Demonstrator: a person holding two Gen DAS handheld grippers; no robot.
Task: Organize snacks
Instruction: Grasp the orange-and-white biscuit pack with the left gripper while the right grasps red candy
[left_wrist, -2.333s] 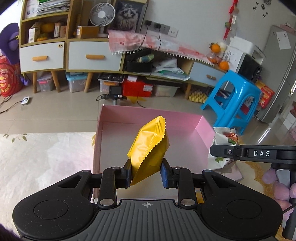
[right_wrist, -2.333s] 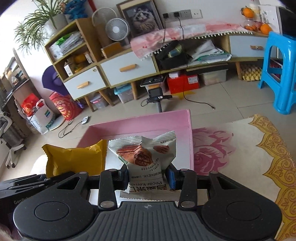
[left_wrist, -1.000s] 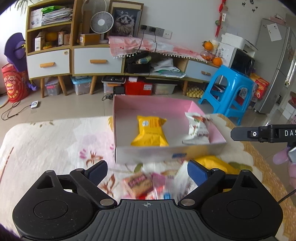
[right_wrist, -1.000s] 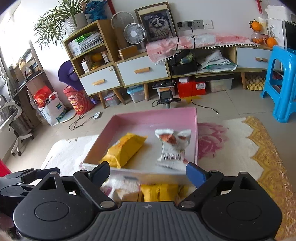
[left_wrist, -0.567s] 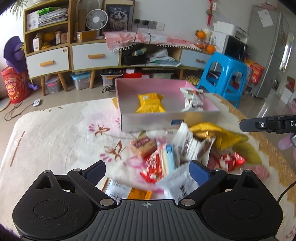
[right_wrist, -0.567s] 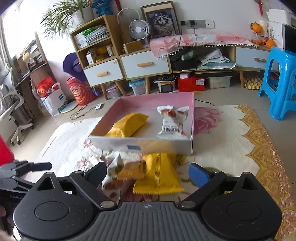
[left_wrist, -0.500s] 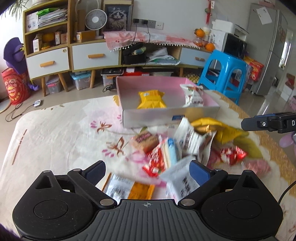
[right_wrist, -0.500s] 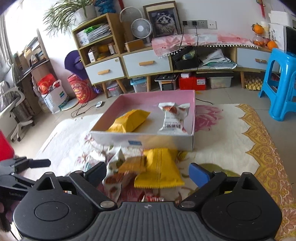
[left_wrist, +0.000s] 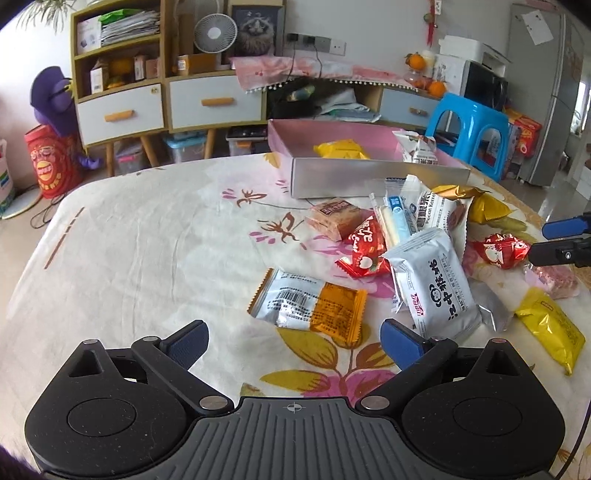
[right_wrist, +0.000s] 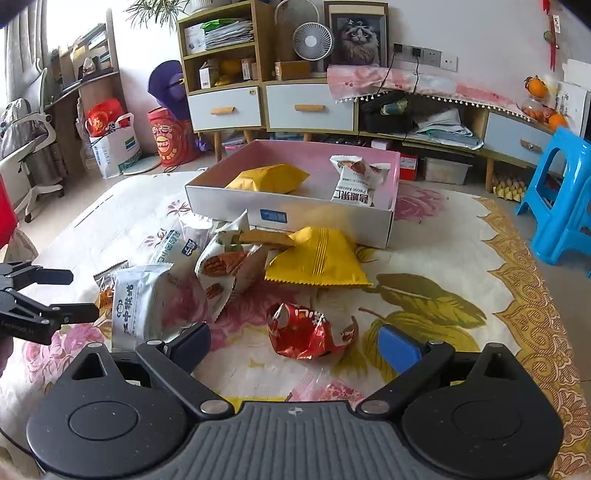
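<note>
The pink box (left_wrist: 369, 177) (right_wrist: 317, 212) on the flowered tablecloth holds a yellow packet (left_wrist: 341, 148) (right_wrist: 267, 178) and a white pecan packet (left_wrist: 419, 147) (right_wrist: 354, 182). Loose snacks lie in a pile in front of it. My left gripper (left_wrist: 294, 341) is open and empty, just short of a silver-and-orange packet (left_wrist: 308, 304), with a white packet (left_wrist: 437, 288) beside its right finger. My right gripper (right_wrist: 295, 346) is open too, its fingers either side of a crumpled red packet (right_wrist: 310, 330) without touching it. A large yellow packet (right_wrist: 319, 264) lies beyond that.
More snacks lie to the right: a red packet (left_wrist: 502, 250), a yellow one (left_wrist: 550, 328) and a pink one (left_wrist: 554, 278). The cloth's left half (left_wrist: 147, 240) is bare. A blue stool (right_wrist: 561, 206) and drawer cabinets (right_wrist: 269, 107) stand beyond the table.
Both grippers released their packets into the pink box, opened wide and pulled back and down toward the pile, which now fills the foreground.
</note>
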